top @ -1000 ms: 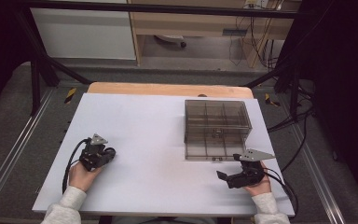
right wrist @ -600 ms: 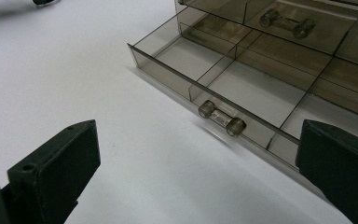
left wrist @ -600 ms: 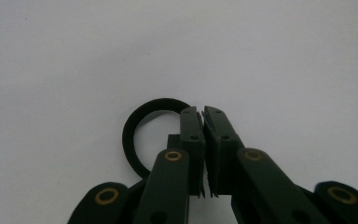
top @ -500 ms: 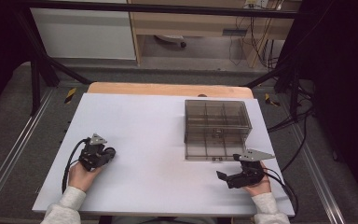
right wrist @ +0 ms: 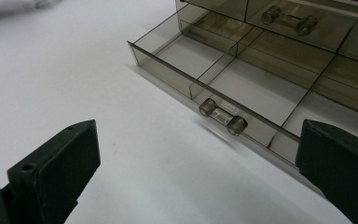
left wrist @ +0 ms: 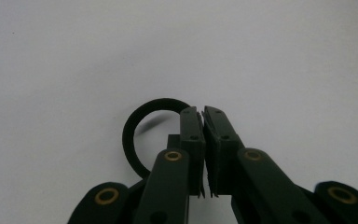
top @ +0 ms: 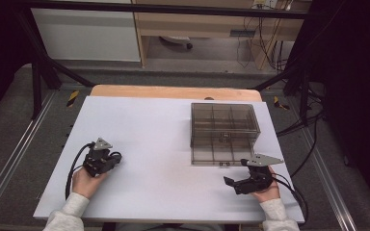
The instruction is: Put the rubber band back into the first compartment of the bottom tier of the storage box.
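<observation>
A smoky clear drawer box [top: 224,121] stands right of the table's middle. Its lowest drawer [top: 217,153] is pulled out towards me, and its divided compartments look empty. In the right gripper view that drawer [right wrist: 200,56] shows its clear bar handle [right wrist: 223,116] just ahead of my right gripper [right wrist: 198,144], whose jaws stand wide open with nothing between them. The right gripper [top: 237,173] rests near the table's front right. My left gripper [top: 112,159] lies at the front left. In the left gripper view, the left gripper [left wrist: 203,114] is shut, pinching the right edge of a thin black ring [left wrist: 133,126].
The white table top [top: 154,139] has open room between the two hands. A second, closed drawer with its own clear handle [right wrist: 289,19] sits above the pulled-out one. Cables trail from both grippers; a wooden board edge [top: 173,92] lies behind the table.
</observation>
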